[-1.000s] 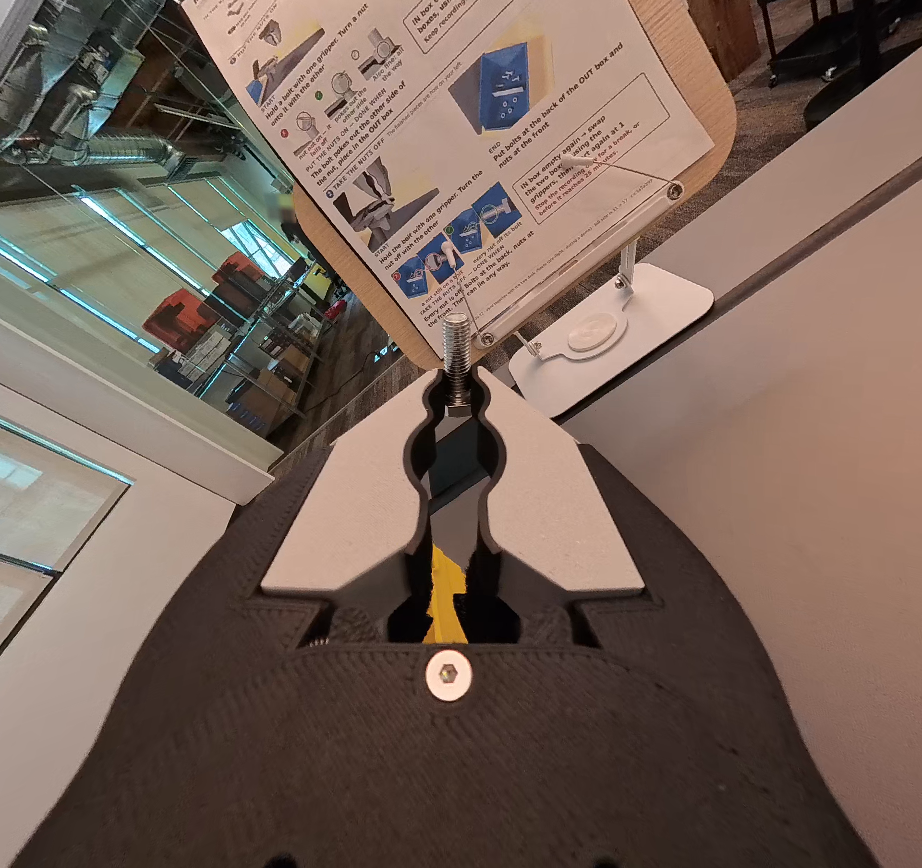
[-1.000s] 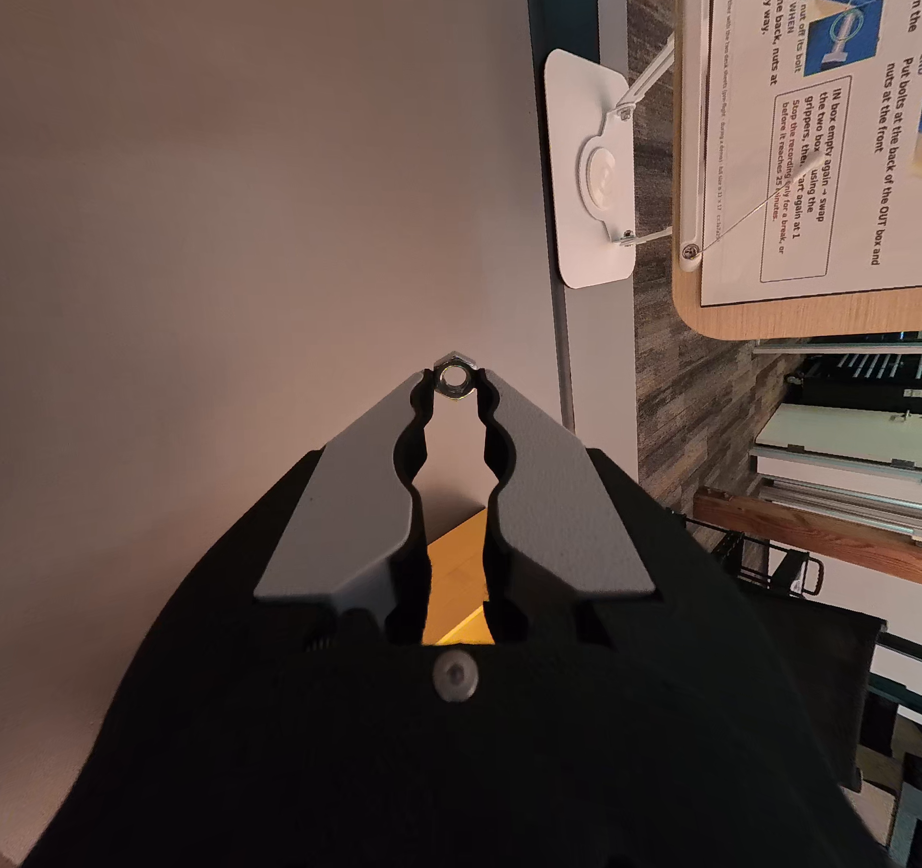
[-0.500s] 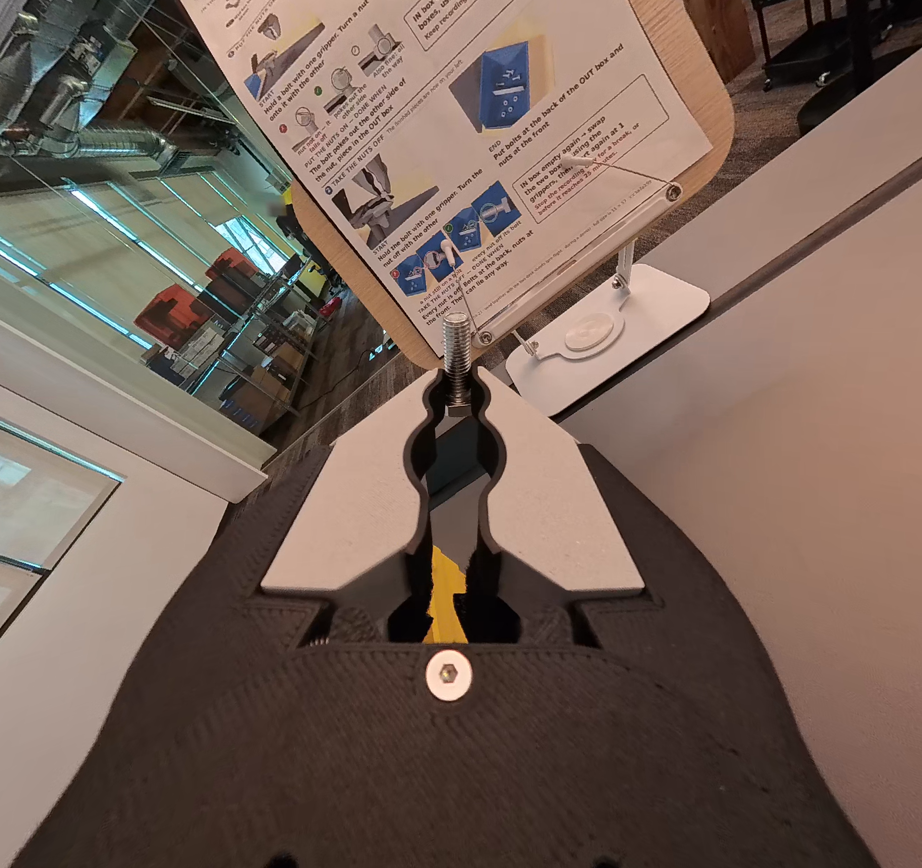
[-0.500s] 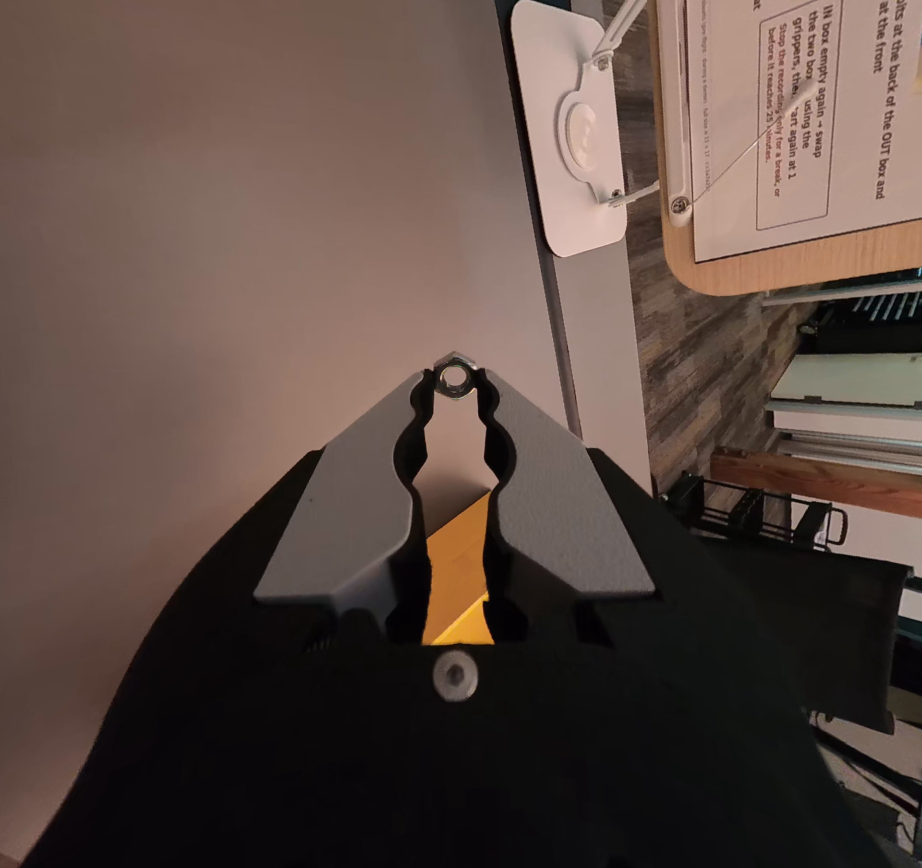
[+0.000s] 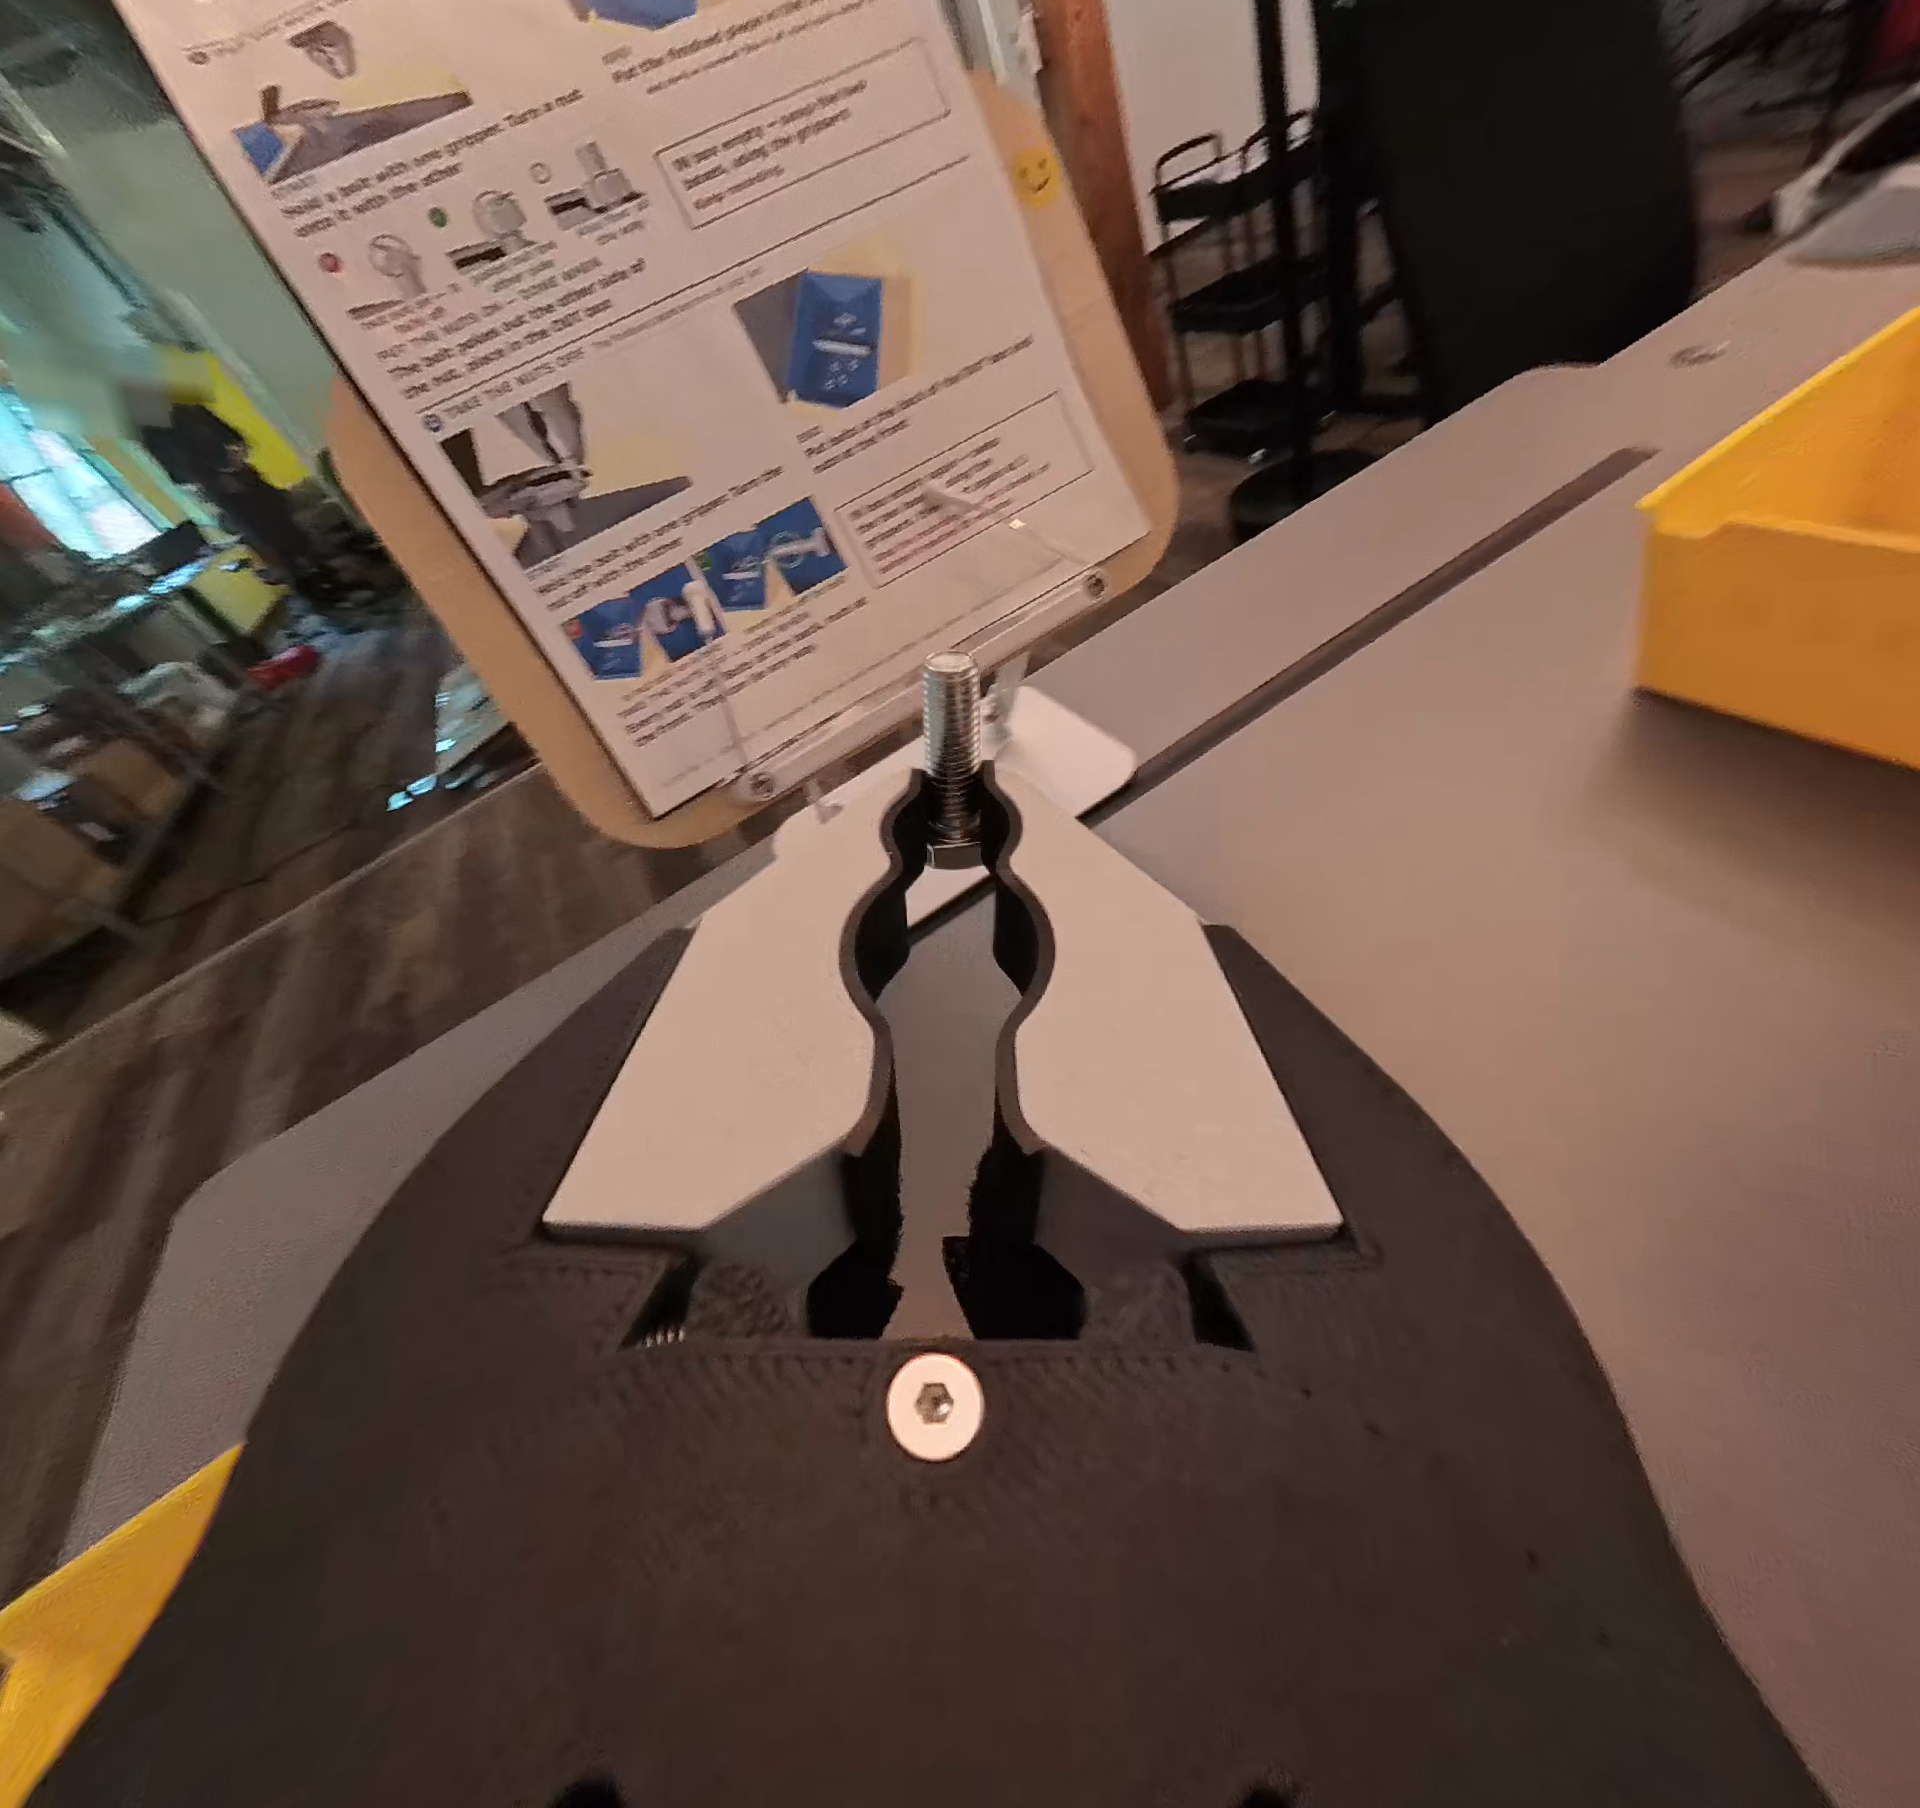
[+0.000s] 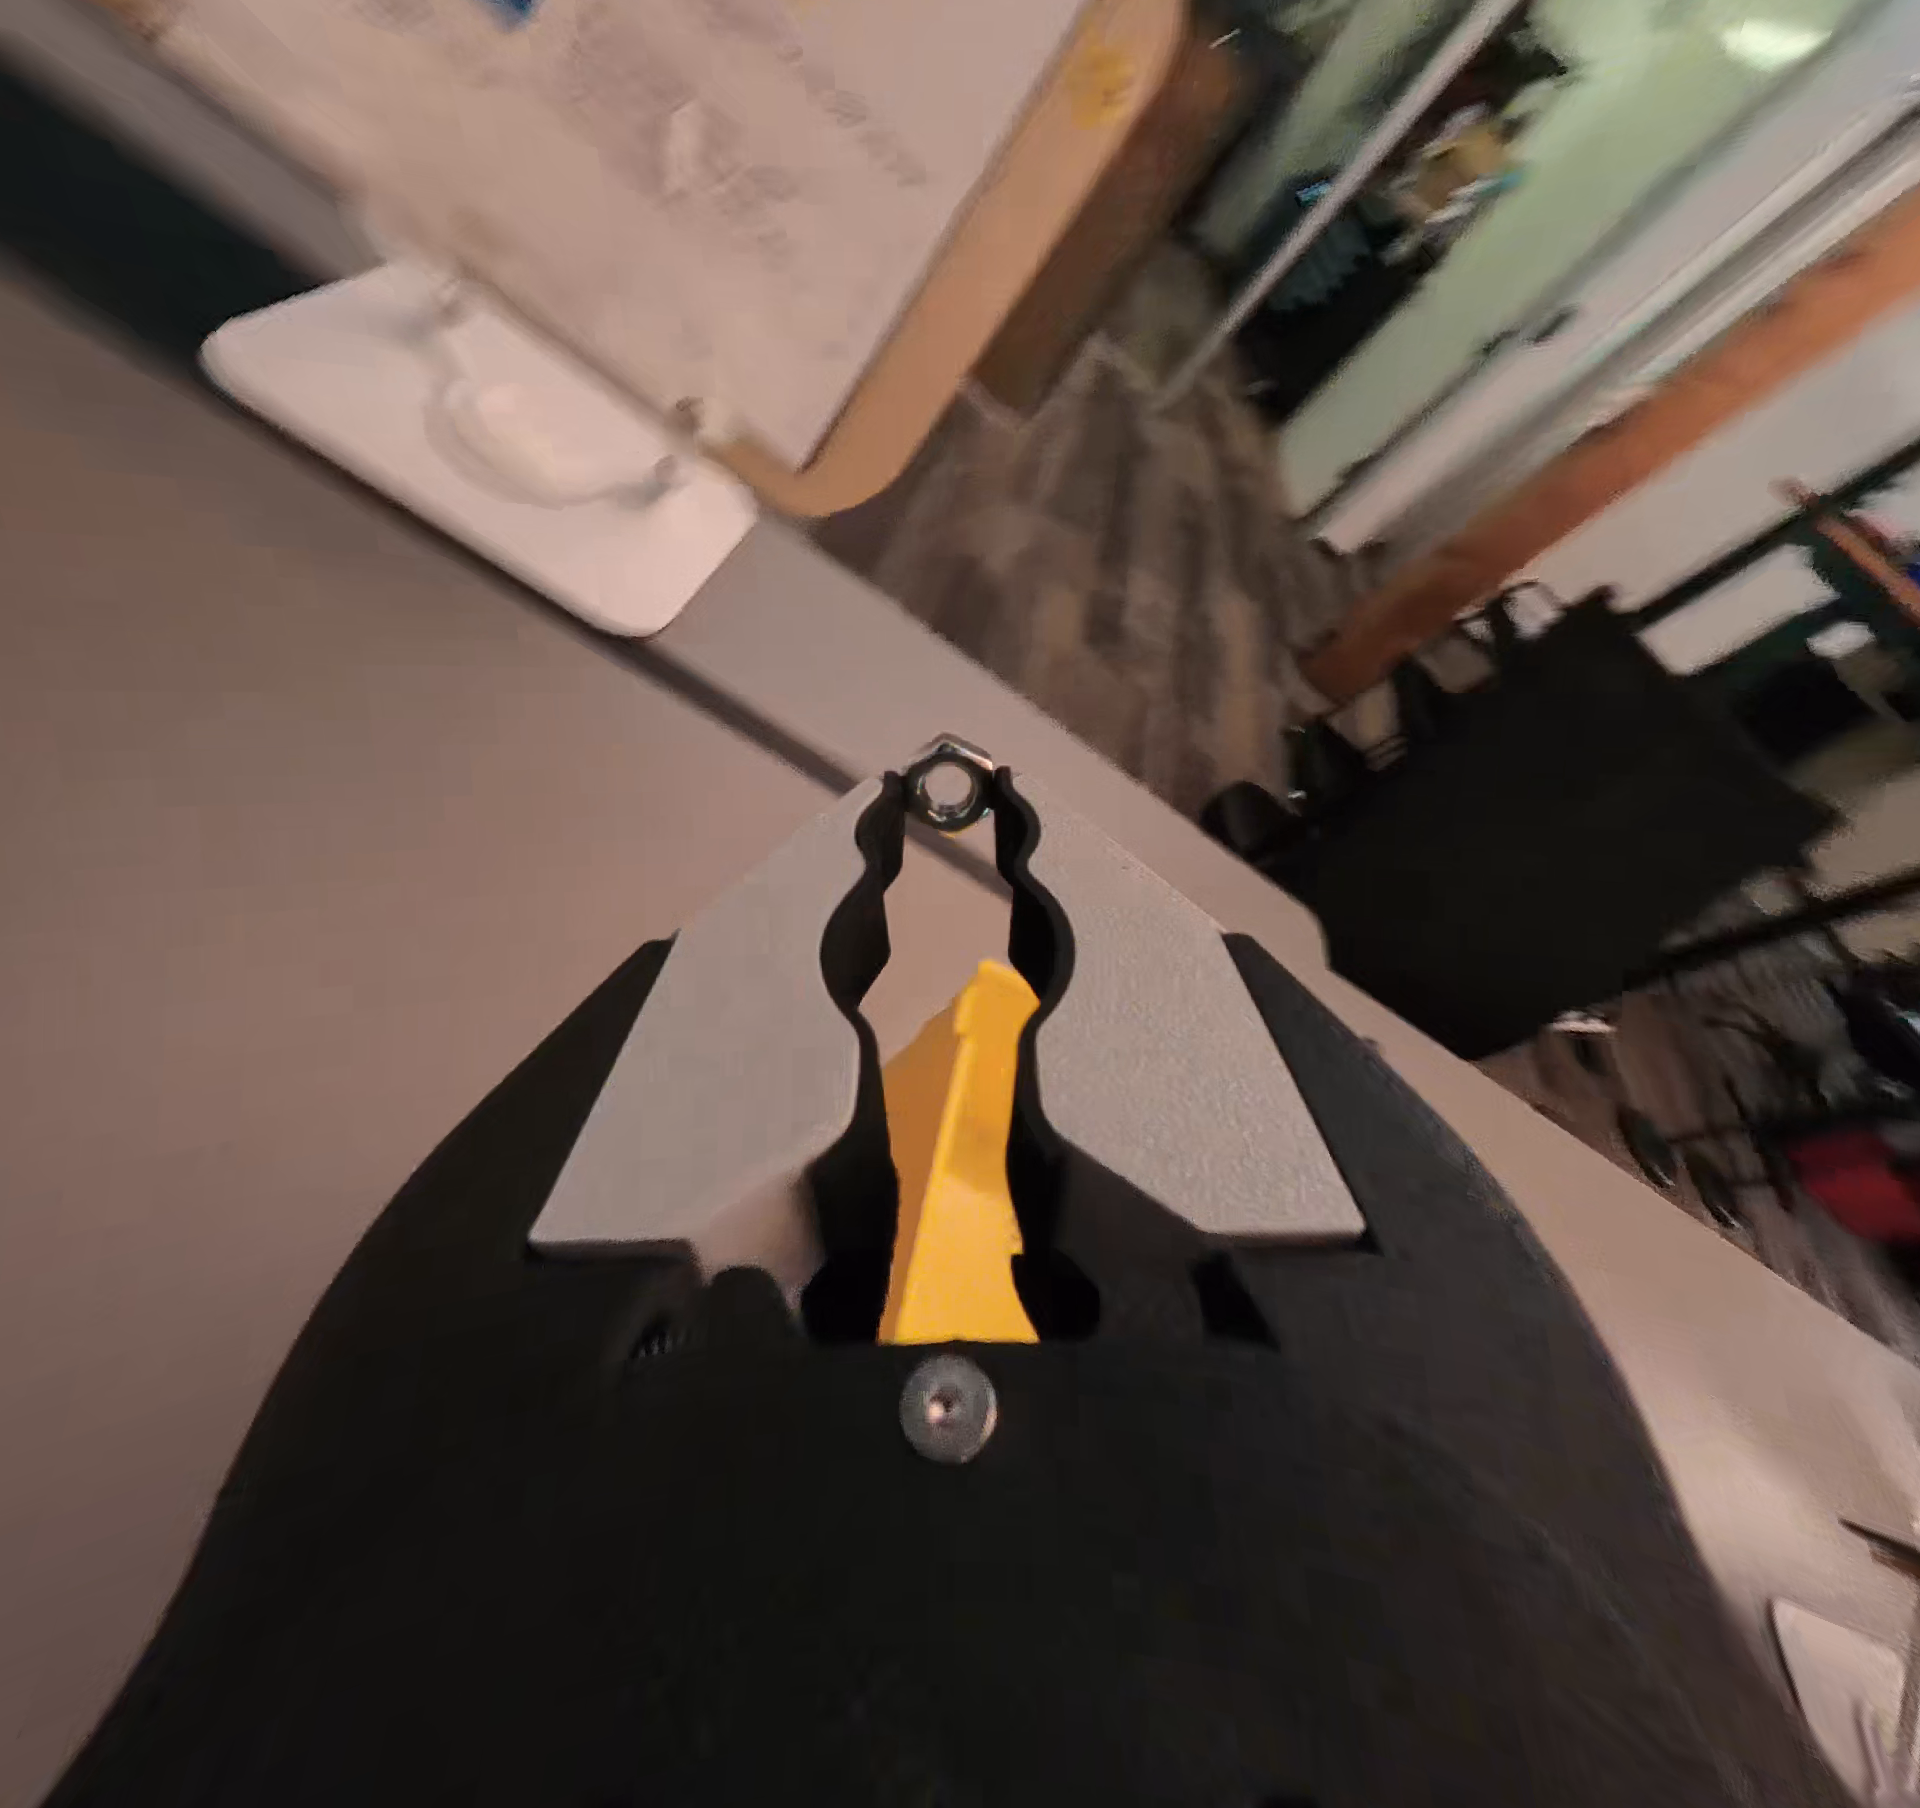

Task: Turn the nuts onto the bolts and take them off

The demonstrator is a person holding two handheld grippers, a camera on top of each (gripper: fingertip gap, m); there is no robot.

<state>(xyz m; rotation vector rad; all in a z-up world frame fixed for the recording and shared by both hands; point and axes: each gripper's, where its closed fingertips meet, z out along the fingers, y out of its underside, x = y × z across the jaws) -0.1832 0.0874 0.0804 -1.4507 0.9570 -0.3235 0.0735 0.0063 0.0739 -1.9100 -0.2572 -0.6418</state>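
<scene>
Up front, the left claw [image 5: 951, 828] is closed tight around a silver bolt [image 5: 950, 719]: the hexagonal head sits in the notch between the grey fingers [image 5: 774, 1010], and the threaded shank stands straight out past the tips, bare of any nut. Beyond the bolt a printed instruction sheet [image 5: 623, 304] is clipped to a wooden board, propped on a white stand [image 5: 1081, 750] that rests on the grey surface [image 5: 1507, 1031]. A yellow bin [image 5: 1787, 595] sits on that surface to the right, well apart from the bolt, and a corner of another yellow piece [image 5: 94, 1592] shows at the lower left edge of the left wrist view.

Meanwhile the right claw [image 6: 948, 794] is pinched on a small silver nut [image 6: 945, 790], gripped by its flats at the very tips, with the threaded hole facing the camera. Its fingers [image 6: 758, 1010] stay slightly spread behind the nut. A yellow bin edge [image 6: 961, 1156] shows through that gap, lower down. The right wrist view is strongly blurred; the same white stand [image 6: 468, 428] and board with the sheet [image 6: 727, 96] appear at upper left, above the grey surface [image 6: 312, 823]. Neither view shows the other claw, so how near the nut is to the bolt cannot be told.
</scene>
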